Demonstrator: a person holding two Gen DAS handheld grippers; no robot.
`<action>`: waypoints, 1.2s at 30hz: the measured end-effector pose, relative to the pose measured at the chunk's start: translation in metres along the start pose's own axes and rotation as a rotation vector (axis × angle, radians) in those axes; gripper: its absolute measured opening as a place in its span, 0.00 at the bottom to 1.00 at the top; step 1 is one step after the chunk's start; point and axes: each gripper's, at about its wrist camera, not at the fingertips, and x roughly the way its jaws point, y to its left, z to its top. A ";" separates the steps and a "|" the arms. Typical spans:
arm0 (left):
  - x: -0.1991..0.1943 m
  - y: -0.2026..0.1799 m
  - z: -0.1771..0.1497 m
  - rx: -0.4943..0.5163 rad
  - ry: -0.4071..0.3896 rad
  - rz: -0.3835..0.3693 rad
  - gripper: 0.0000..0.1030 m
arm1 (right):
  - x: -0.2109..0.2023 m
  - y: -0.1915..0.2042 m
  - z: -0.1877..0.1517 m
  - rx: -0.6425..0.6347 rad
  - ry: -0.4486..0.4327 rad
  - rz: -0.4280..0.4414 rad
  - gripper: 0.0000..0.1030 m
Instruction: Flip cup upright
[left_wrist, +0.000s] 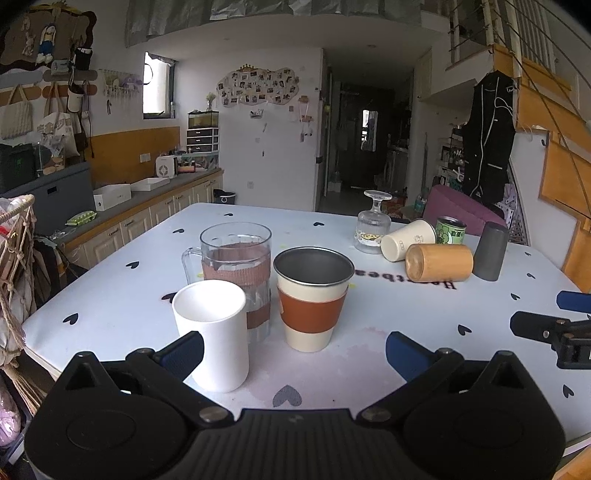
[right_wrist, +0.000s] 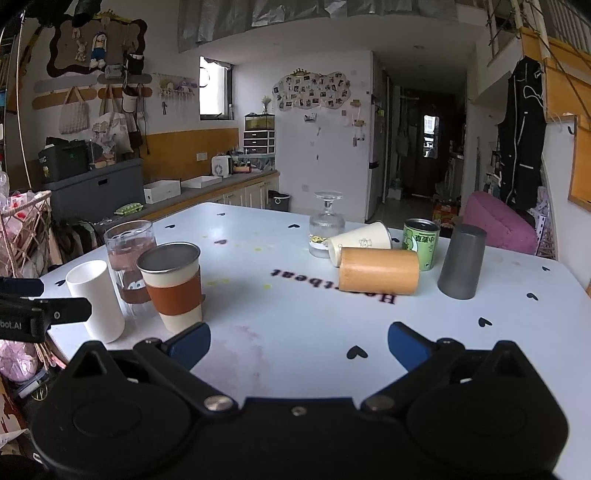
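- Cups not yet upright sit in a cluster at the far right of the table (right_wrist: 295, 332): the bamboo cup (right_wrist: 378, 270) and the cream paper cup (right_wrist: 360, 242) lie on their sides, touching; the grey cup (right_wrist: 461, 266) and the stemmed glass (right_wrist: 327, 223) stand mouth-down.
- The right gripper (right_wrist: 298, 347) has its blue fingers spread apart over bare tabletop, holding nothing, well short of that cluster.
- The left gripper (left_wrist: 293, 354) is likewise spread wide; its left finger sits just beside the white cup (left_wrist: 212, 332), whether touching I cannot tell. Nothing is clamped.
- Judged from this, three cups near the left gripper are done: the white cup, the sleeved metal cup (left_wrist: 312, 297) and the clear mug (left_wrist: 236, 266) all stand mouth-up.
- At least four vessels appear left to flip.
- Contents: the white and sleeved cups look empty. The clear mug shows a brown band, whether sleeve or liquid is unclear.
- A green can (right_wrist: 421, 243) stands upright behind the bamboo cup, its contents hidden.
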 end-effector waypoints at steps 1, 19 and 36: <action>0.000 0.000 0.000 -0.001 0.000 0.000 1.00 | 0.000 0.000 0.000 0.000 0.001 0.000 1.00; 0.001 0.000 -0.001 -0.003 0.008 -0.008 1.00 | 0.002 0.000 0.000 0.001 0.008 -0.005 1.00; 0.004 0.000 -0.001 0.000 0.010 -0.010 1.00 | 0.002 0.000 -0.001 0.006 0.008 -0.006 1.00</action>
